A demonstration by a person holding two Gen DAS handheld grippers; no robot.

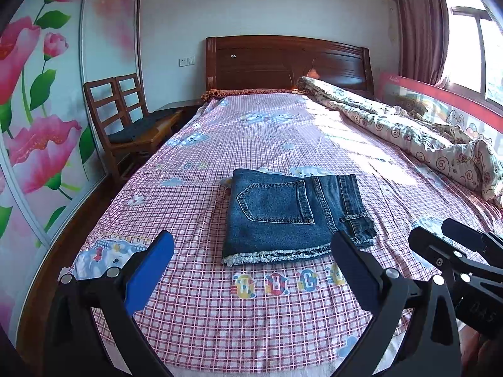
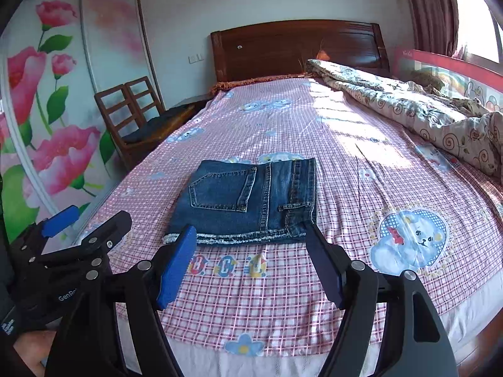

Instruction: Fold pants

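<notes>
One pair of jeans (image 1: 292,213) lies folded into a compact block on the bed (image 1: 220,314), in the middle of the near half, back pocket upward. Its frayed edge faces the foot of the bed, and a strip of checked sheet (image 2: 251,308) with printed letters stays bare between this edge and the foot edge. On the left side of the jeans, bare sheet runs to the bed edge, and past it there is dark floor and a wardrobe (image 1: 37,119) with painted flowers. On the right side the sheet is also free up to one rolled quilt (image 1: 408,125), which lies along the far right edge against a red rail (image 1: 440,94). Behind the jeans the sheet is open up to the headboard (image 1: 283,62). Two wooden chairs (image 1: 125,116) stand side by side near the head of the bed, on the left. There are two tools. The left hand-held gripper (image 1: 251,270) hangs above the foot of the bed with its two fingers wide apart and nothing between them. The right hand-held gripper (image 2: 251,260) hangs just beside it, also with two fingers spread wide and empty; its fingertips appear in front of the near edge of the jeans, but I cannot tell that they touch it.
</notes>
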